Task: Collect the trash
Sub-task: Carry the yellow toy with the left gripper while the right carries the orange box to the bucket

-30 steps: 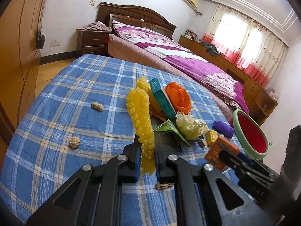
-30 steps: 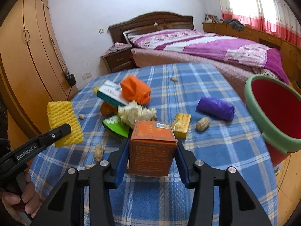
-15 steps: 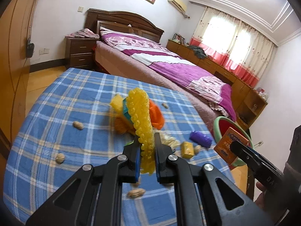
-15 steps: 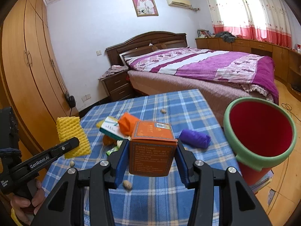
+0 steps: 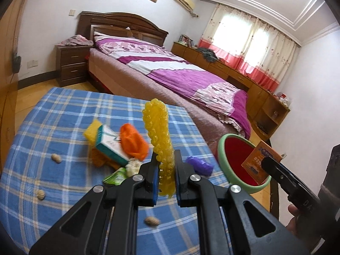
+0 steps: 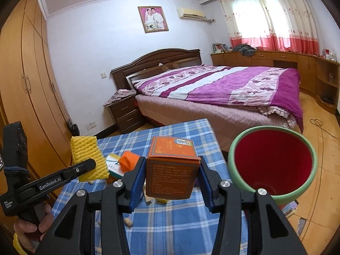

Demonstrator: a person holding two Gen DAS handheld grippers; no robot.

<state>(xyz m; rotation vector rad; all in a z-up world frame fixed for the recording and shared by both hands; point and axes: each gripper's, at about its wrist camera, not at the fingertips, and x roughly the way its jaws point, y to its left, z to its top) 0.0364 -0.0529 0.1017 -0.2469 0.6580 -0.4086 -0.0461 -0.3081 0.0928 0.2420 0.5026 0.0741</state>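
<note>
My left gripper [image 5: 166, 165] is shut on a yellow foam net [image 5: 159, 140], held above the blue checked table [image 5: 53, 114]; the net also shows in the right wrist view [image 6: 88, 157]. My right gripper [image 6: 170, 170] is shut on an orange carton [image 6: 172, 170], held high beside the red bin with a green rim [image 6: 272, 163]. In the left wrist view the carton [image 5: 260, 161] hangs over the bin's [image 5: 238, 159] mouth. On the table lie a teal-and-white box [image 5: 110, 146], an orange wrapper [image 5: 132, 144], a purple wrapper [image 5: 199, 165] and a green wrapper [image 5: 115, 176].
Peanut shells [image 5: 56, 158] and nuts [image 5: 41, 195] are scattered on the table. The bin stands off the table's right edge. A bed [image 6: 223, 91] lies beyond the table, a wardrobe [image 6: 23, 85] on the left, a nightstand [image 5: 72, 63] beside the bed.
Both grippers have risen well above the table with their loads. The right gripper has carried the orange carton rightward to the bin; the left still holds the foam net.
</note>
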